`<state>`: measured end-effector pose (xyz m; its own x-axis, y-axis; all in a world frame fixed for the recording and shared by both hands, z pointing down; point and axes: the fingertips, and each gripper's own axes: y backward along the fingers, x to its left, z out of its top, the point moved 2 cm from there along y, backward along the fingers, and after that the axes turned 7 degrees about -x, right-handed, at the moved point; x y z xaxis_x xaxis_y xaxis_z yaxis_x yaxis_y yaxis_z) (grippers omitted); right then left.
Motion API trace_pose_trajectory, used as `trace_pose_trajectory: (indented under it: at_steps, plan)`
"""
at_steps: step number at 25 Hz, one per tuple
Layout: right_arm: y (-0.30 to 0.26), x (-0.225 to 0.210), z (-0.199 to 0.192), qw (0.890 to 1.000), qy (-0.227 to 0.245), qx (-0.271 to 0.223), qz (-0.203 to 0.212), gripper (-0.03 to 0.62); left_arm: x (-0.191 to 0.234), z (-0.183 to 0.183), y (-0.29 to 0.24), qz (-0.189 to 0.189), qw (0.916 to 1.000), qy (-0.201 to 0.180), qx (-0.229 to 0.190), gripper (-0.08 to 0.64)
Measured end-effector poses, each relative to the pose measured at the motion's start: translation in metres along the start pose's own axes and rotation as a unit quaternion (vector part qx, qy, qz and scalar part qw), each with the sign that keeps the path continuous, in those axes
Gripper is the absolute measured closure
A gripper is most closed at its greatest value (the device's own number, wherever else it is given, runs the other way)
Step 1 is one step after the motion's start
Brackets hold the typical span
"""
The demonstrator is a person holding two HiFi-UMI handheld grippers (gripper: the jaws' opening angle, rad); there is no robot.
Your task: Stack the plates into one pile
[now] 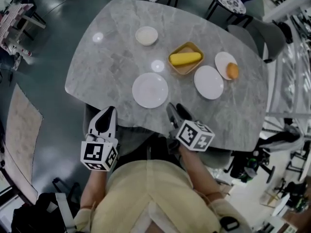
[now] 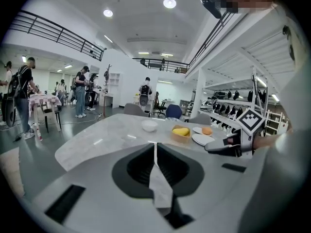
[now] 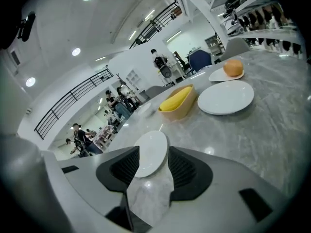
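Three white plates lie apart on the grey marble table (image 1: 112, 38). The nearest plate (image 1: 150, 90) (image 3: 150, 154) is empty and sits just ahead of my right gripper (image 1: 177, 113) (image 3: 154, 152), which is open and holds nothing. A second empty plate (image 1: 208, 82) (image 3: 226, 97) lies further right. Beyond it, a smaller plate (image 1: 222, 62) (image 3: 221, 75) carries an orange (image 1: 233, 71) (image 3: 233, 67). My left gripper (image 1: 106, 120) (image 2: 155, 147) is shut and empty, off the table's near edge to the left of the plates.
A wooden bowl (image 1: 185, 67) (image 3: 179, 108) with a yellow fruit (image 1: 185, 58) sits behind the plates. A small white bowl (image 1: 146, 35) (image 2: 149, 125) stands at the far side. Chairs (image 1: 262, 35) ring the table, and people stand in the background of the hall.
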<state>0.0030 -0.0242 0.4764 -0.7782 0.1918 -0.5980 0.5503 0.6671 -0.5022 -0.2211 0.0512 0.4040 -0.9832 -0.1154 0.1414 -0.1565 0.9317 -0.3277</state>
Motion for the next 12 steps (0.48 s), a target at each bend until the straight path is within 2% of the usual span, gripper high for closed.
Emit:
trace_pose_trajectory:
  at_steps: [6, 12]
  plan:
    - [-0.025, 0.006, -0.014, 1.0, -0.012, 0.025, -0.007, 0.423, 0.013, -0.01, -0.005, 0.0, 0.9999, 0.01, 0.01, 0.563]
    - [-0.045, 0.005, -0.021, 0.998, -0.04, 0.041, -0.021, 0.423, 0.019, -0.015, -0.018, -0.011, 0.9997, -0.003, 0.02, 0.563]
